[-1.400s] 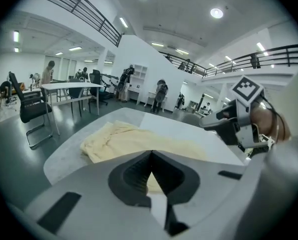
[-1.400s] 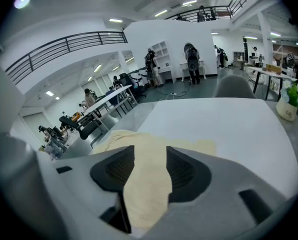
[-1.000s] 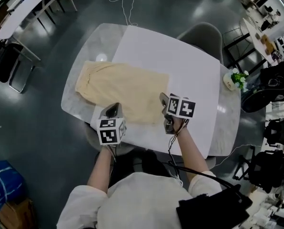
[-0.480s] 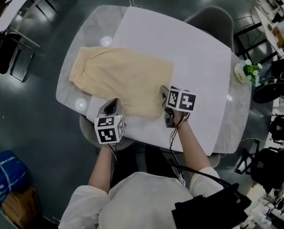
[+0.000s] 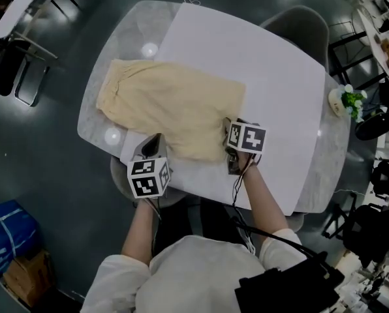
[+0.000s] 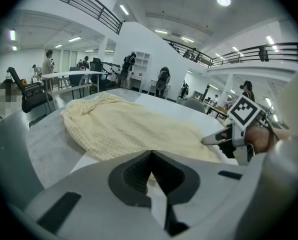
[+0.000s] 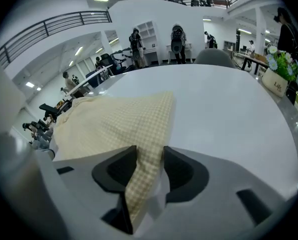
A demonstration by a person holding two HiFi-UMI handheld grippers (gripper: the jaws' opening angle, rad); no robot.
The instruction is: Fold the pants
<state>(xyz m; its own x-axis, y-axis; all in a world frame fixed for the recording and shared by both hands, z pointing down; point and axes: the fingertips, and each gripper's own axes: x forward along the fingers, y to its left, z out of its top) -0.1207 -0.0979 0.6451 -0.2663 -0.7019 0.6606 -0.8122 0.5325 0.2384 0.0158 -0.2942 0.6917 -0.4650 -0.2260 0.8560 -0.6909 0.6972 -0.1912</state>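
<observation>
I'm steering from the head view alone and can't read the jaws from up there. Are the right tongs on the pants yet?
Observer: Not clamped. In the right gripper view, the right tongs straddle the near edge of the pants. The jaws have just been closing, but they stand apart with cloth between them.
Operator: And the left side?
Observer: In the left gripper view, the left tongs have their tips together over the pants' near edge. Whether they pinch cloth I cannot tell.
</observation>
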